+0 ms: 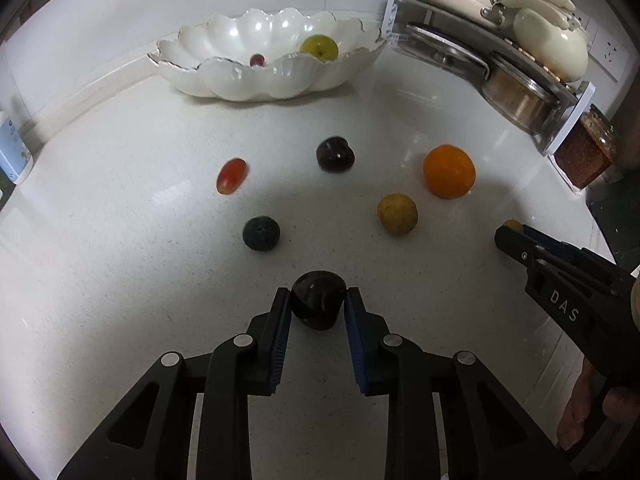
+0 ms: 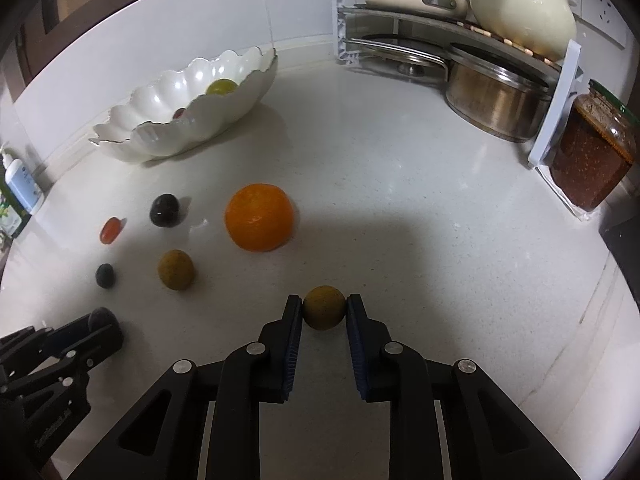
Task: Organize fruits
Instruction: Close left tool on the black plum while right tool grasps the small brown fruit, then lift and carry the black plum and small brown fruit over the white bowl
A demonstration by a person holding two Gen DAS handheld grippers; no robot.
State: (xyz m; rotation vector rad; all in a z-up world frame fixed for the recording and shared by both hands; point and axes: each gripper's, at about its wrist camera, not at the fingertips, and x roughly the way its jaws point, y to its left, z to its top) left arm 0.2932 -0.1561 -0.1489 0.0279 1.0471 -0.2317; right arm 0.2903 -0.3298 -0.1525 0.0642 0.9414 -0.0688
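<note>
My left gripper (image 1: 318,294) is shut on a dark glossy cherry (image 1: 318,308) that rests on the white counter, a pad pressing each side. My right gripper (image 2: 324,300) is shut on a small brown-yellow longan (image 2: 324,311), also on the counter. Loose fruit lies beyond: an orange (image 1: 449,176), a second longan (image 1: 397,214), another dark cherry (image 1: 335,154), a red grape tomato (image 1: 231,176) and a blueberry (image 1: 261,233). At the back stands a white scalloped bowl (image 1: 240,80) holding a green fruit (image 1: 319,47) and a small red one (image 1: 257,60).
A corner rack (image 2: 400,24) with cream pots and a steel pot (image 2: 492,104) fills the back right. A jar of red-brown paste (image 2: 588,152) stands beside it. A white pump bottle (image 2: 22,184) sits at the left against the wall.
</note>
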